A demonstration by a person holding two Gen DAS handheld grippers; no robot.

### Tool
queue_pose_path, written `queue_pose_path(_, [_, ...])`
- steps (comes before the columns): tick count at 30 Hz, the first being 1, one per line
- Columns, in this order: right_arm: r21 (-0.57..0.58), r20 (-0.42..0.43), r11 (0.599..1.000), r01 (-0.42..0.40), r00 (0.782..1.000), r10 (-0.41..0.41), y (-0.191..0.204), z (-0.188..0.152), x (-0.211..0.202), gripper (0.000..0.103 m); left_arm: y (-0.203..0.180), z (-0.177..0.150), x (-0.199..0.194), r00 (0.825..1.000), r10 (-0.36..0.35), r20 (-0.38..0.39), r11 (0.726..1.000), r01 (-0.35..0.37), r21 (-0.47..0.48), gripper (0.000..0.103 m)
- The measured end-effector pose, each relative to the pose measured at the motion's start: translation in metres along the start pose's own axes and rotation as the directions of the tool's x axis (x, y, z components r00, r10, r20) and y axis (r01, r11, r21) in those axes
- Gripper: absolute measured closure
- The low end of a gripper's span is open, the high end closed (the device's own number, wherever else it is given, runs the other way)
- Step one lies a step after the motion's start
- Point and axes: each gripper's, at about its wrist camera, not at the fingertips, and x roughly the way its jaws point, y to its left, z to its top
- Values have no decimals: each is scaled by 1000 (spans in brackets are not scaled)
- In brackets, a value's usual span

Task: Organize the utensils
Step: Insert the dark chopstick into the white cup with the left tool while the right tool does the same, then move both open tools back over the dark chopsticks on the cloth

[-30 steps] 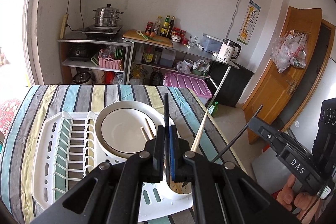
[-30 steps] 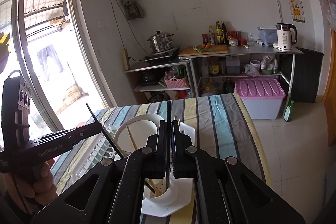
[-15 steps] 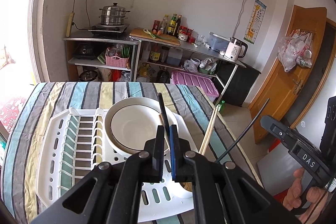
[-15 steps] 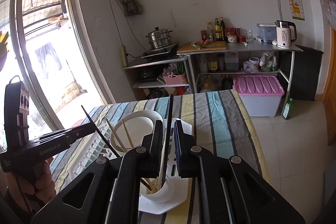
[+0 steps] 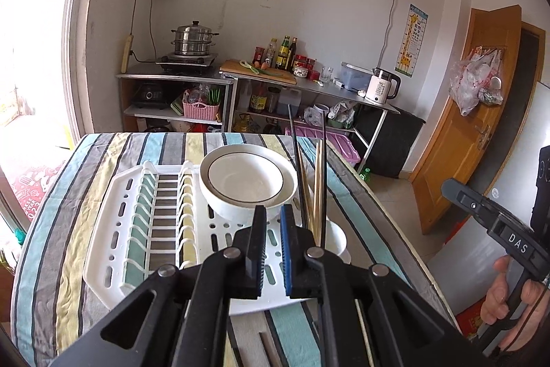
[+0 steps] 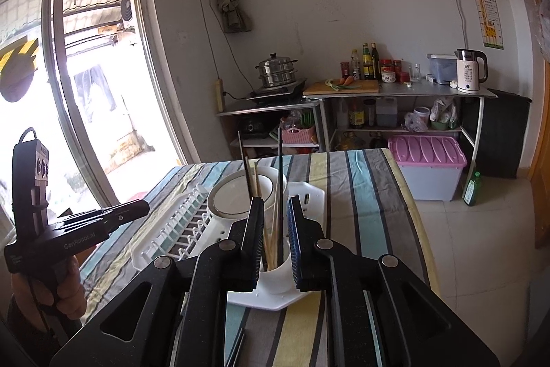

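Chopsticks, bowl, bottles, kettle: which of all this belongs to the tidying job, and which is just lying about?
Part of the job:
chopsticks
white cup holding them
drying rack
left hand-held gripper
right hand-held gripper

Just lying about:
bowl
steamer pot
bottles
kettle
pink-lidded box

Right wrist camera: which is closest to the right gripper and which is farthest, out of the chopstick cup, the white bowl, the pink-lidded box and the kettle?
From the right gripper, nearest first:
1. Chopstick cup, right between its open fingers.
2. White bowl, just behind, slightly left, on the rack.
3. Pink-lidded box, on the floor past the table, right.
4. Kettle, on the metal shelf by the wall, far right.
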Motion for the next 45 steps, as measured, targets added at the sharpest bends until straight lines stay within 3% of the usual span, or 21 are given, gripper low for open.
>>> queue_pose_path(12, [-15, -19, 999, -48, 999, 48, 30, -58, -47, 89, -3, -74, -53, 999, 11, -34, 1000, -10, 28, 94])
queue_pose_path(20, [-13, -81, 997, -75, 994, 74, 41, -92, -52, 89, 3, -119, -69, 997, 14, -78, 1000, -14, -2, 94])
queue_pose_path(34, [-19, -183, 997, -70, 981, 65, 47, -115, -23, 89, 11, -143, -52, 988, 26, -149, 999, -29, -15, 93])
queue_pose_path(37, [-18, -233, 998, -61, 971, 55, 45, -125, -7, 89, 13, -147, -41, 984, 28, -177, 999, -31, -16, 87])
queue_pose_path(45, [-19, -357, 1000, -23, 934, 15, 36, -149, 34, 89, 18, -152, -14, 967, 50, -249, 998, -58, -24, 87])
